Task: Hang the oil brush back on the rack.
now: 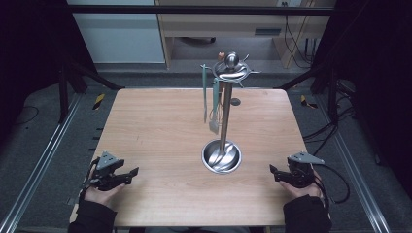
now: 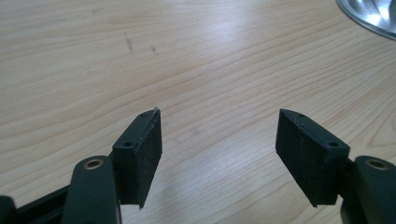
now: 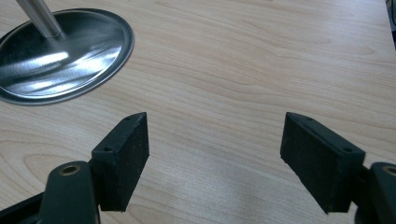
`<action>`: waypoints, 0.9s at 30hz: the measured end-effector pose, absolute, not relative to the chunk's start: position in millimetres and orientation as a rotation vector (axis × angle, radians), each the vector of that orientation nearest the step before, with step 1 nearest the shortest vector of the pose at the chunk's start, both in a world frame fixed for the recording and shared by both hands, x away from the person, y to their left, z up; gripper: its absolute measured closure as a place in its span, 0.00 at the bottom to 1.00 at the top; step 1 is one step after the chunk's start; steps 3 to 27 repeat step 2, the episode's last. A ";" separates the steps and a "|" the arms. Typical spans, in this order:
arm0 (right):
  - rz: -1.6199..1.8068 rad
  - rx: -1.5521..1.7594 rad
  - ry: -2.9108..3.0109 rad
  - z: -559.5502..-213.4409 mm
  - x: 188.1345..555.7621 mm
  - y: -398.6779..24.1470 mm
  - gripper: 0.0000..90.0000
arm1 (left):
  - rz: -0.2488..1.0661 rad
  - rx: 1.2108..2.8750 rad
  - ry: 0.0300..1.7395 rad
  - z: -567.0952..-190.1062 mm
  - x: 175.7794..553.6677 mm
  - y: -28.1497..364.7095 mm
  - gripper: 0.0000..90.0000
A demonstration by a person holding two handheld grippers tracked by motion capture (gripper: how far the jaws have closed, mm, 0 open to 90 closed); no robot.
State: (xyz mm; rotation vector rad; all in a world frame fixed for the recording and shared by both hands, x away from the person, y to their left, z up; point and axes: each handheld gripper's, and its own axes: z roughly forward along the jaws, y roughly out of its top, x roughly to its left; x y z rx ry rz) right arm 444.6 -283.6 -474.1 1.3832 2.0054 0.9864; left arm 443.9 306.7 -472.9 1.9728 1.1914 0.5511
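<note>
The worktop [image 1: 160,141] carries one utensil stand [image 1: 224,121], set right of centre and nearer the person's edge than the far edge. Its round base [image 1: 221,156] rests flat on the worktop, and the upright pole [image 1: 225,116] rises from the middle of the base. At the top of the pole sits a ring of hooks [image 1: 233,73]. Utensils [image 1: 213,99] hang from the hooks on the left side of the pole, clear of the worktop.

The left gripper [image 1: 130,175] lies near the front left corner, well apart from the base. The right gripper [image 1: 273,172] lies near the front right corner, right of the base and closer to it. Both face inward toward the stand.
</note>
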 end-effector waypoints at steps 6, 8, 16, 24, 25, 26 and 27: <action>0.984 1.383 2.009 -474.6 444.7 -284.1 0.27 | 0.562 1.979 1.199 -473.8 444.0 310.5 0.35; 0.984 1.383 2.009 -474.6 444.7 -284.1 0.27 | 0.562 1.979 1.199 -473.8 444.0 310.5 0.35; 0.984 1.383 2.009 -474.6 444.7 -284.1 0.27 | 0.562 1.979 1.199 -473.8 444.0 310.5 0.35; 0.984 1.383 2.009 -474.6 444.7 -284.1 0.27 | 0.562 1.979 1.199 -473.8 444.0 310.5 0.35; 0.984 1.383 2.009 -474.6 444.7 -284.1 0.27 | 0.562 1.979 1.199 -473.8 444.0 310.5 0.35; 0.984 1.383 2.009 -474.6 444.7 -284.1 0.27 | 0.562 1.979 1.199 -473.8 444.0 310.5 0.35; 0.984 1.383 2.009 -474.6 444.7 -284.1 0.27 | 0.562 1.979 1.199 -473.8 444.0 310.5 0.35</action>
